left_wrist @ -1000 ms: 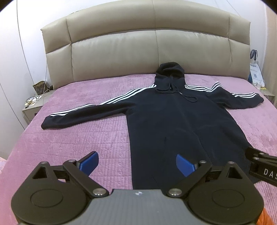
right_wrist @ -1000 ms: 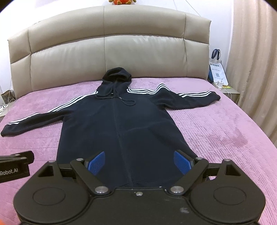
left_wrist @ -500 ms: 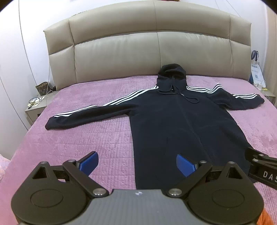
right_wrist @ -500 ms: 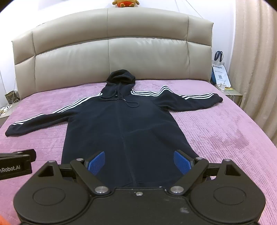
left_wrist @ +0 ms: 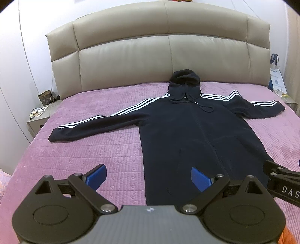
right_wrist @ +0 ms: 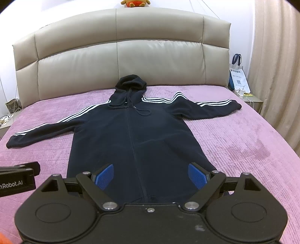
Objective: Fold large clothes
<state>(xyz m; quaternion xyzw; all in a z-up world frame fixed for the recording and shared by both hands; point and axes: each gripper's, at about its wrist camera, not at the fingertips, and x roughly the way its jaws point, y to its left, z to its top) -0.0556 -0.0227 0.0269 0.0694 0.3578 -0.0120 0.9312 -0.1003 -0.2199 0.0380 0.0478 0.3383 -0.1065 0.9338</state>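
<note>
Both views sit slightly higher than a second ago; hoodie (left_wrist: 196, 135) unmoved, flat on bed (left_wrist: 93, 150), sleeves out, hem just ahead of both tools; left tool (left_wrist: 148, 176) spread, empty; right tool (right_wrist: 151, 175) spread, empty, over hem.

left view: hoodie (left_wrist: 196, 135) has drifted right and slightly lower in frame; sleeve cuff (left_wrist: 56, 136) sits further from the left edge
nightstand (left_wrist: 38, 116): more of it visible at left than 1.0 s ago
right view: hoodie (right_wrist: 135, 138) shifted right and down; headboard (right_wrist: 120, 56) top edge lower
plush toy (right_wrist: 135, 2): now fully in frame on the headboard, previously only partly in
right gripper (left_wrist: 281, 180): tip shows lower at the left view's right edge
</note>
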